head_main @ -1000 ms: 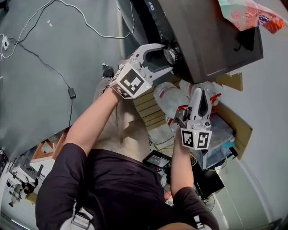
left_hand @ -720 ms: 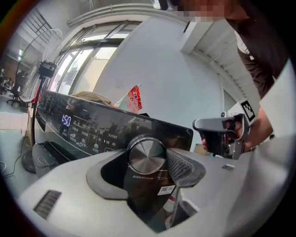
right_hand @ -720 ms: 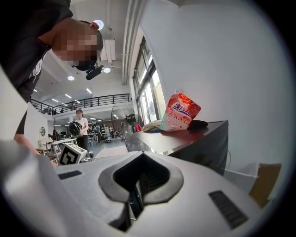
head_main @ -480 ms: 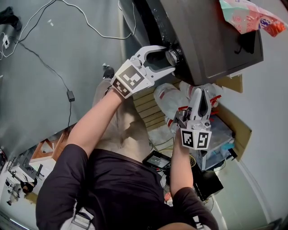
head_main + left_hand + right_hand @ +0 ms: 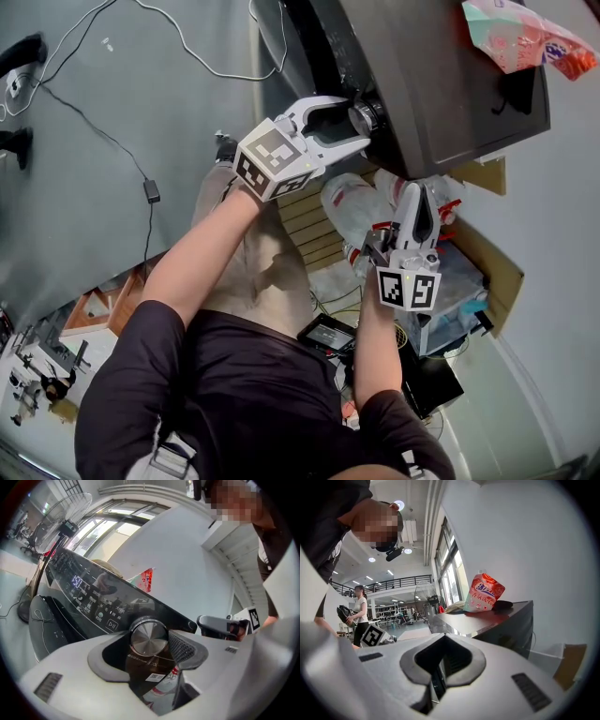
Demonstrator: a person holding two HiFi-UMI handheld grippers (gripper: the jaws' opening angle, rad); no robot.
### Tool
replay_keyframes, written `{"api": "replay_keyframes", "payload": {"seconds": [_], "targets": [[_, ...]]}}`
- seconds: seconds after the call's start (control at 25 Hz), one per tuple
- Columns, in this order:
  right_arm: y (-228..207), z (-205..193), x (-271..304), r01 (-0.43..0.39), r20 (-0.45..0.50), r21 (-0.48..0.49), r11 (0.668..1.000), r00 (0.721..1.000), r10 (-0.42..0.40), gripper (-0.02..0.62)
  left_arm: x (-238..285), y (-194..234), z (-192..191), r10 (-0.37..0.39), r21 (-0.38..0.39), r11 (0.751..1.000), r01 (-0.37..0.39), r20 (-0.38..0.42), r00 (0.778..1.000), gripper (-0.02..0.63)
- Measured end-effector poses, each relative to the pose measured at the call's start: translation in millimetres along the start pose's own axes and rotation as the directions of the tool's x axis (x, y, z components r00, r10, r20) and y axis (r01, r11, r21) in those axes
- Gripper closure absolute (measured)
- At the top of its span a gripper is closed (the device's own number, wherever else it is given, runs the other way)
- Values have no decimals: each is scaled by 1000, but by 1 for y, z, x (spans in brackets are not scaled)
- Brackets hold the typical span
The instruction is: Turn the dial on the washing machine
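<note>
Brushed-metal dial [image 5: 149, 637] on the dark glossy panel [image 5: 89, 597] of a washing machine [image 5: 441, 84] sits between the fingers of the left gripper [image 5: 355, 120], which are clamped on it, with one ribbed pad [image 5: 183, 648] pressed to its rim. Lit symbols and a play-pause button show on the panel just beyond the other fingertip. The right gripper [image 5: 419, 201] hangs lower, well apart from the dial, its fingers drawn together on nothing and pointing toward the machine. A red-and-white pouch [image 5: 485, 592] lies on the machine's top, far past those fingertips.
</note>
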State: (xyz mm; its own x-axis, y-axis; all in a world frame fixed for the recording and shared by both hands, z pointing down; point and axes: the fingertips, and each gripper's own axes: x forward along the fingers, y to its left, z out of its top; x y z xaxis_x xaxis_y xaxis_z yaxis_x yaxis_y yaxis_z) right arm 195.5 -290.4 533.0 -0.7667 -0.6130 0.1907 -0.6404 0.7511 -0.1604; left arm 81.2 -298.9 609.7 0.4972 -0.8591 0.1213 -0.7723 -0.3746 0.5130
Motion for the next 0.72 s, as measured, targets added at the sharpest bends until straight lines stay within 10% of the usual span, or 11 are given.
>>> {"api": "replay_keyframes", "payload": {"seconds": [0.72], "targets": [[-1, -1, -2, 0, 6, 10, 1000, 1000, 0, 592, 0, 7, -3, -11, -298, 954, 35, 79, 997, 353]]}}
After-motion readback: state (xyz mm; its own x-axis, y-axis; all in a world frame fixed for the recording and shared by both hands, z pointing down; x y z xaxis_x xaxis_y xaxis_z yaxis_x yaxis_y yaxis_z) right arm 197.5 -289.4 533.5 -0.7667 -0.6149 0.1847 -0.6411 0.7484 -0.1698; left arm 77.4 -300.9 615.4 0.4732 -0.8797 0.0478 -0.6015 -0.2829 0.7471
